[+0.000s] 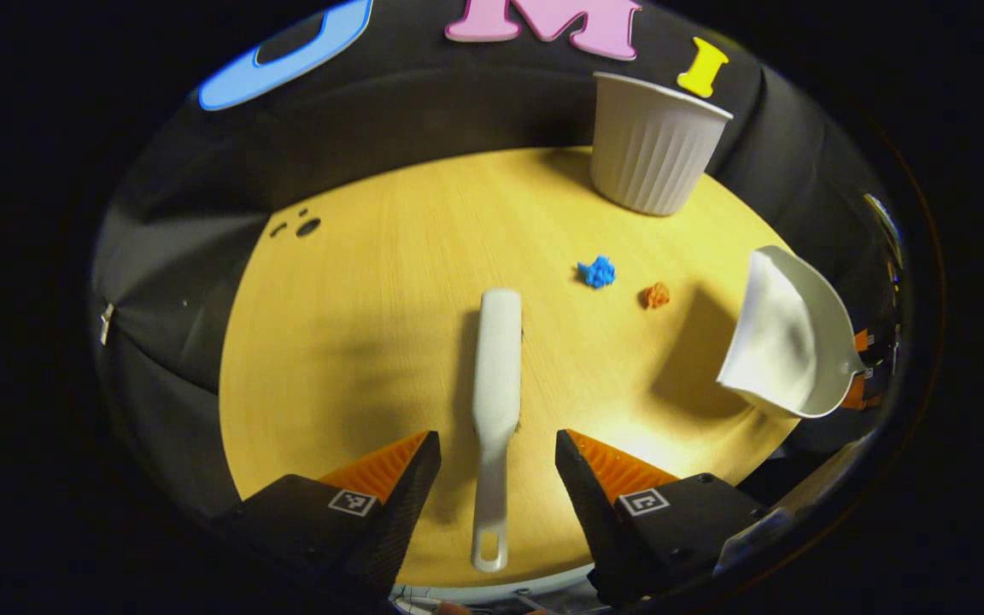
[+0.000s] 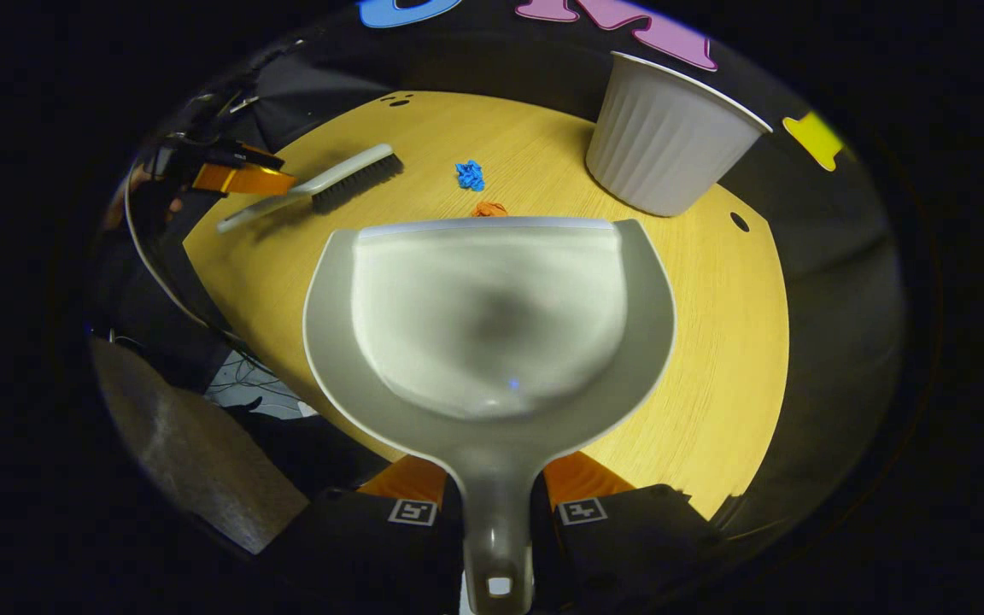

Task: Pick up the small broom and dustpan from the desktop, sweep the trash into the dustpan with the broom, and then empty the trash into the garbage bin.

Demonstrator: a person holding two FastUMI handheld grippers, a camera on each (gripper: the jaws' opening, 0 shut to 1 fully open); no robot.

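Two scraps, blue (image 1: 597, 272) and orange (image 1: 656, 295), lie mid-counter (image 1: 355, 342) near the bin (image 1: 653, 145). Left gripper (image 1: 497, 465) fingers gape wide around the broom (image 1: 496, 376) handle; right gripper (image 2: 496, 491) fingers clamp the dustpan (image 2: 492, 333) handle.

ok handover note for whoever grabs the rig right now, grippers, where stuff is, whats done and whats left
Left gripper: open, fingers either side of the broom handle, not yet closed; broom lies flat on the table.
Right gripper: shut on the dustpan handle, pan lifted, empty.
Trash: blue scrap and orange scrap lie on the table, just ahead of the pan's lip.
White ribbed bin stands at the far edge.
Done: dustpan picked up.
Left: grasp broom, sweep both scraps in, empty into bin.
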